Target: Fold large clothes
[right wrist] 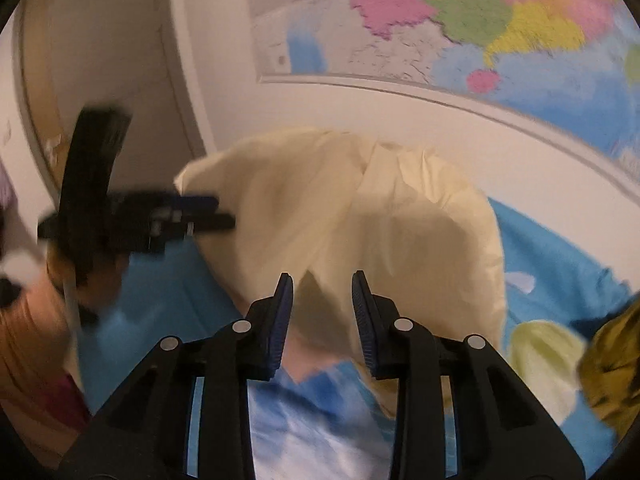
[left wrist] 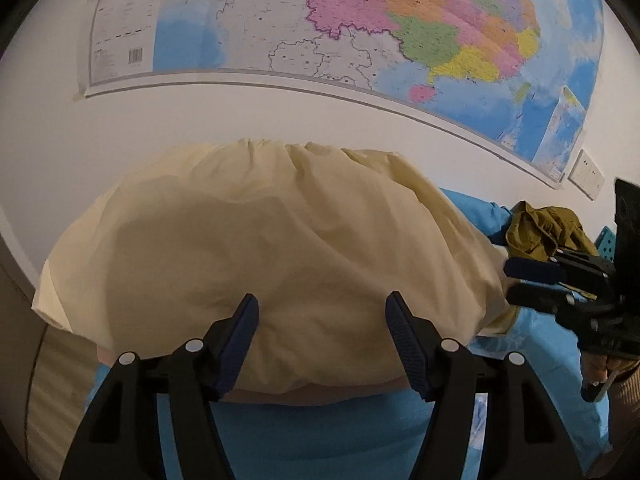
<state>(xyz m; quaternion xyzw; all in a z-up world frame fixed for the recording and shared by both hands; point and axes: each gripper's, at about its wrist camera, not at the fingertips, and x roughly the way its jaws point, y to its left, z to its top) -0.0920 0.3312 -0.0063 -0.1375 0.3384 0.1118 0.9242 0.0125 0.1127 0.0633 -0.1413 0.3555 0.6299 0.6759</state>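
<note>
A large cream garment lies puffed up on a blue bed sheet, close to the wall. My left gripper stands open over its near edge, the jaws wide apart with cloth showing behind the gap, not pinched. The right wrist view shows the same cream garment. My right gripper is open there with a narrower gap, cloth in shadow beyond the pads. Each gripper shows in the other's view: the right gripper at the garment's right edge, the left gripper, blurred, at its left corner.
A crumpled olive garment lies on the blue sheet at the right, also olive garment. A coloured wall map hangs above the bed. A wall socket is at the right and a door at the left.
</note>
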